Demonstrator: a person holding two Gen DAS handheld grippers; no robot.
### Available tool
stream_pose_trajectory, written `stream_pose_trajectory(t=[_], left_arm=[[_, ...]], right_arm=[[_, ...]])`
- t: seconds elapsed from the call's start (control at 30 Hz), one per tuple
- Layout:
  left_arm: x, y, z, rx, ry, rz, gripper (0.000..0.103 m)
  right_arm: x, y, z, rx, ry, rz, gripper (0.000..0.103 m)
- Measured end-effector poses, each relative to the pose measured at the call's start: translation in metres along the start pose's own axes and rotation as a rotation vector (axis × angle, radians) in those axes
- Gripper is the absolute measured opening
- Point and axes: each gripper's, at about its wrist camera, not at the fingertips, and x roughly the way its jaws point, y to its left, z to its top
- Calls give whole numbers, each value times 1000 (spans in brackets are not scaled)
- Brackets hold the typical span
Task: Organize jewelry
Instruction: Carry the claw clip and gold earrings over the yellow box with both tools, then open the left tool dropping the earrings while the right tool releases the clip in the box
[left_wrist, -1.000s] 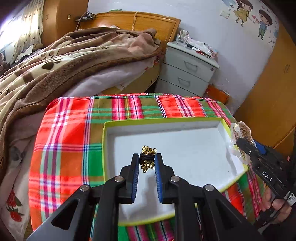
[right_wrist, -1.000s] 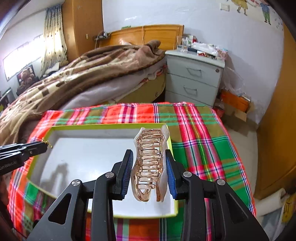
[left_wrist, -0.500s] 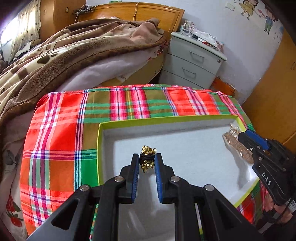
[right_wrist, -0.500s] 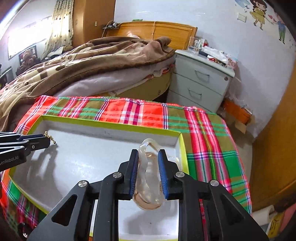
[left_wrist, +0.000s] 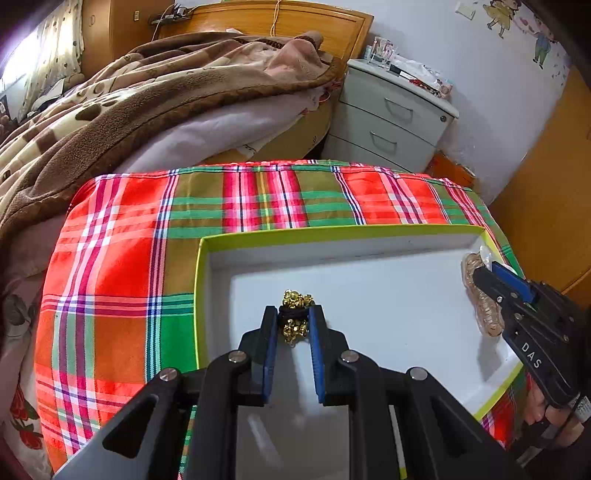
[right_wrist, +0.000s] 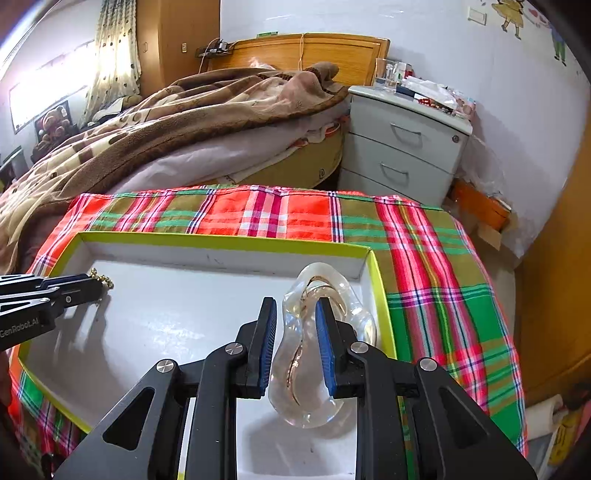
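Hair clip (right_wrist: 317, 354) squeezed by R gripper (right_wrist: 295, 314) | gold beads (left_wrist: 294, 317) clamped by L gripper (left_wrist: 294, 314) | both over tray (left_wrist: 332, 234)

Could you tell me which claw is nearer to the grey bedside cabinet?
Right. The right claw works at the tray's cabinet-side end; the left claw sits toward the tray's other end from the cabinet.

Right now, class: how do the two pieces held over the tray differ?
The gold beads are a small opaque bunch with a black band; the hair claw is large, clear and rose-tinted. The left gripper holds the beads at the tray's left side; the right gripper holds the claw at its right. Both are clamped.
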Motion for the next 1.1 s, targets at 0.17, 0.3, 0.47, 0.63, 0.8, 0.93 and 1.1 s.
stream_pose_trajectory(t=[0.17, 0.3, 0.47, 0.63, 0.8, 0.93, 1.1], left_arm=[[1, -1, 0, 4, 6, 16, 19], [1, -1, 1, 5, 3, 27, 29], [-4, 0, 1, 7, -1, 26, 37], [-16, 2, 0, -3, -23, 17, 42], [-35, 3, -6, -5, -48, -6, 44], [-54, 5, -13, -13, -72, -20, 45], [-79, 5, -27, -24, -106, -31, 46]], right_arm=[[-3, 0, 0, 6, -9, 7, 23], [-6, 0, 1, 11, -17, 14, 23], [-10, 0, 0, 21, -22, 17, 23], [-19, -2, -1, 39, -35, 28, 23], [-30, -4, -4, 62, -49, 44, 24], [-46, -6, -10, 70, -69, 57, 27], [-68, -11, -23, 88, -91, 80, 33]])
